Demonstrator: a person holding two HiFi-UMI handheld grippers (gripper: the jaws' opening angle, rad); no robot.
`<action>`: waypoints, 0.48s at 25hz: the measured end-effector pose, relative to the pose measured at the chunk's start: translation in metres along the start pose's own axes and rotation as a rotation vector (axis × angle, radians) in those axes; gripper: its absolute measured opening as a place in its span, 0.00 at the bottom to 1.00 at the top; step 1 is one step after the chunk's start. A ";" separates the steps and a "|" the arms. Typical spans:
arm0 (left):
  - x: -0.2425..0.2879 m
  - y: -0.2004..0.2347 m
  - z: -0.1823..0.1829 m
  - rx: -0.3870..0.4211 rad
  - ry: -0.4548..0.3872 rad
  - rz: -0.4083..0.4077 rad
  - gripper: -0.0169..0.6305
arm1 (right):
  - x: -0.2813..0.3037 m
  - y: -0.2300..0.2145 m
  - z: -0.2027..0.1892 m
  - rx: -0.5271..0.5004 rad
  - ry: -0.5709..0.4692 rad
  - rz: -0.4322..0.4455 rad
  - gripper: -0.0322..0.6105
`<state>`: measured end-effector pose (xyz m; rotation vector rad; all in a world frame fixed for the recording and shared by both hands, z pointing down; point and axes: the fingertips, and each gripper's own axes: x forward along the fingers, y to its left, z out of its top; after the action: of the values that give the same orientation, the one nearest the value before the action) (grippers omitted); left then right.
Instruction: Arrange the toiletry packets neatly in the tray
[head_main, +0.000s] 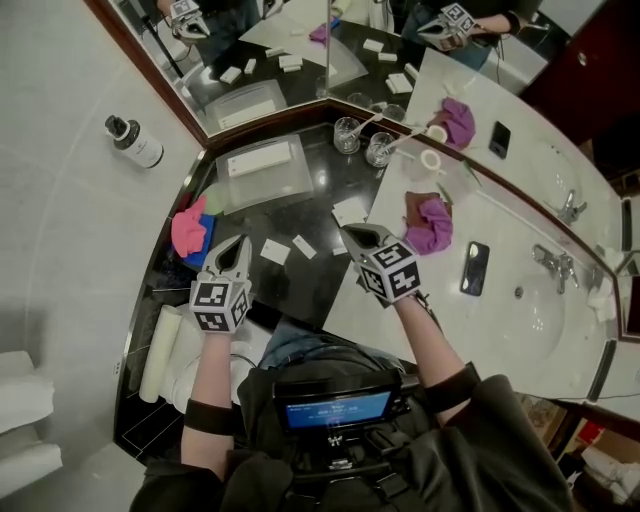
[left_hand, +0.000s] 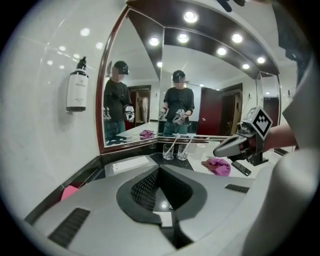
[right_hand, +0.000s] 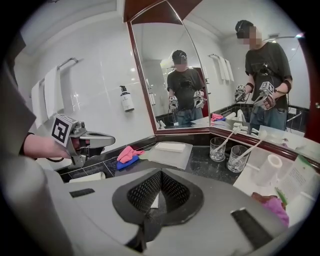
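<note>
A frosted clear tray (head_main: 285, 180) stands at the back of the black counter, with one white packet (head_main: 258, 158) lying in it. Three more white packets lie loose on the black stone: one (head_main: 274, 251), a second (head_main: 304, 246) and a third (head_main: 349, 211). My left gripper (head_main: 237, 241) hovers above the counter, left of the loose packets, shut with nothing between its jaws. My right gripper (head_main: 351, 233) is over the counter's inner corner, also shut and empty. In the right gripper view the tray (right_hand: 172, 157) lies ahead, and a packet (right_hand: 155, 201) shows on the counter below the jaws.
Two glasses (head_main: 362, 142) with sticks stand behind the tray. A pink and blue cloth (head_main: 190, 228) lies at the left edge, a rolled white towel (head_main: 160, 355) nearer me. On the white counter are a magenta cloth (head_main: 430, 225), a phone (head_main: 474, 268) and the sink (head_main: 555, 310). Mirrors back both counters.
</note>
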<state>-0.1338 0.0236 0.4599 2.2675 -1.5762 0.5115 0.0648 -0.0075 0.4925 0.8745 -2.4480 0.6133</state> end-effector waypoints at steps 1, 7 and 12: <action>-0.004 0.003 0.002 -0.027 -0.007 0.008 0.03 | -0.001 -0.001 0.002 0.000 -0.006 -0.001 0.05; -0.024 0.016 0.007 -0.145 -0.042 0.049 0.03 | -0.007 -0.005 0.007 0.015 -0.043 -0.005 0.06; -0.027 0.016 0.005 -0.145 -0.038 0.058 0.03 | -0.009 -0.004 0.003 0.021 -0.045 -0.007 0.06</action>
<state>-0.1572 0.0386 0.4441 2.1419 -1.6448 0.3585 0.0731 -0.0077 0.4858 0.9141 -2.4823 0.6241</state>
